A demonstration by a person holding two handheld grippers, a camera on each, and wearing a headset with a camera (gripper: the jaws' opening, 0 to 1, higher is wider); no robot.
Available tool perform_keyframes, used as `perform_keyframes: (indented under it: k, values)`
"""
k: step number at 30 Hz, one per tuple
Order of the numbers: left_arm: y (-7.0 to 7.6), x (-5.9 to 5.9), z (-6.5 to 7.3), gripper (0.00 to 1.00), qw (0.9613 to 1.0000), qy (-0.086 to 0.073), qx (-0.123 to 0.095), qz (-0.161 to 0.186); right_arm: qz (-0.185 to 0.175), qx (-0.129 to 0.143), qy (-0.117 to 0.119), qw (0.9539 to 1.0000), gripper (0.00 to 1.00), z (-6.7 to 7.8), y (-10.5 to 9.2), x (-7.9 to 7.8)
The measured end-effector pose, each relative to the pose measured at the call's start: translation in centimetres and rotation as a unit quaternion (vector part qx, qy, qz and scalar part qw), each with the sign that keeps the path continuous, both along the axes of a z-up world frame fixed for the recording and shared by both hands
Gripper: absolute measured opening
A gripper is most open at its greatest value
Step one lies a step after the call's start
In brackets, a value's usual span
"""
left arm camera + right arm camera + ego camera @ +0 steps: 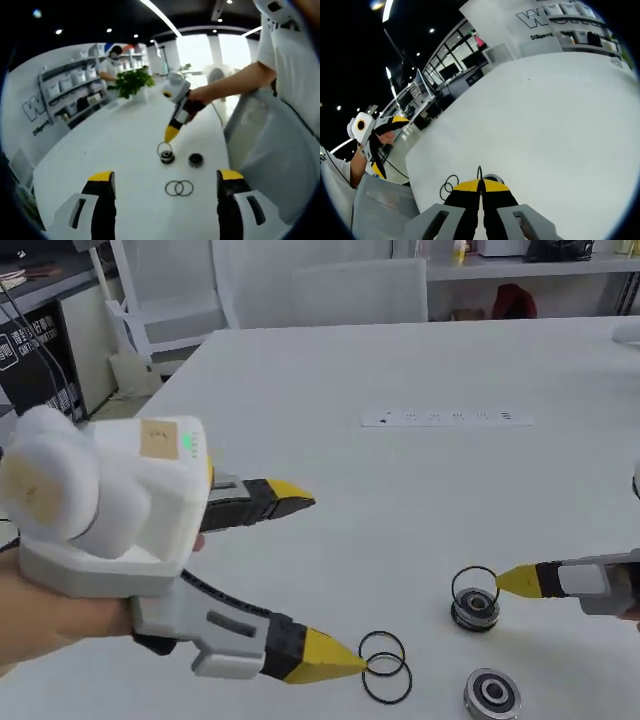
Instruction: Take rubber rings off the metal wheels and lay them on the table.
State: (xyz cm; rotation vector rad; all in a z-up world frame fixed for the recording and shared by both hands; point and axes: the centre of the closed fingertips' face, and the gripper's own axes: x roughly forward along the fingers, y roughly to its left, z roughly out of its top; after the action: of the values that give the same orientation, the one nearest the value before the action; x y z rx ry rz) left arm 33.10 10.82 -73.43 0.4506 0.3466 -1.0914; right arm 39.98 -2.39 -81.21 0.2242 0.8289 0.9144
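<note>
**Lower right, head view: right gripper pinching a ring at the wheel**

Right gripper (503, 581) enters from the right edge, its jaws closed to one yellow point on a rubber ring (472, 583). The ring stands tilted up, with its lower part on the metal wheel (474, 608). The right gripper view agrees: the jaws are pressed together, a thin dark line of ring rises from the tips, and the wheel rim is just behind them.

Left gripper (330, 583) is at the left of frame, jaws spread wide and holding nothing. Its lower tip is just beside two loose rings (386, 665), which lie flat and overlapping on the table (400, 360). Whether tip and rings touch: cannot tell.

Second wheel (492, 692) is at the bottom edge, right of the loose rings. Ring on it or not: cannot tell.

Power strip (447, 418) is at upper centre, well apart from the work.

Left gripper view: the loose rings lie low centre between its own jaws, with both wheels side by side above them.
</note>
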Motion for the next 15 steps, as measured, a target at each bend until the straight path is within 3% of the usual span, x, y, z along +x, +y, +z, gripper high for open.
perform_keyframes:
  k: [7,15]
  values:
    - [3.1,-0.7,0.0,0.87,0.9989,0.002,-0.007,0.047,-0.007,0.017,-0.005,0.9998,0.0,0.9,0.1,0.1]
    - [5.3,-2.0,-0.2,0.93,0.9964,0.011,-0.029,0.079,-0.007,0.038,-0.012,0.9992,0.0,2.1,0.8,0.0]
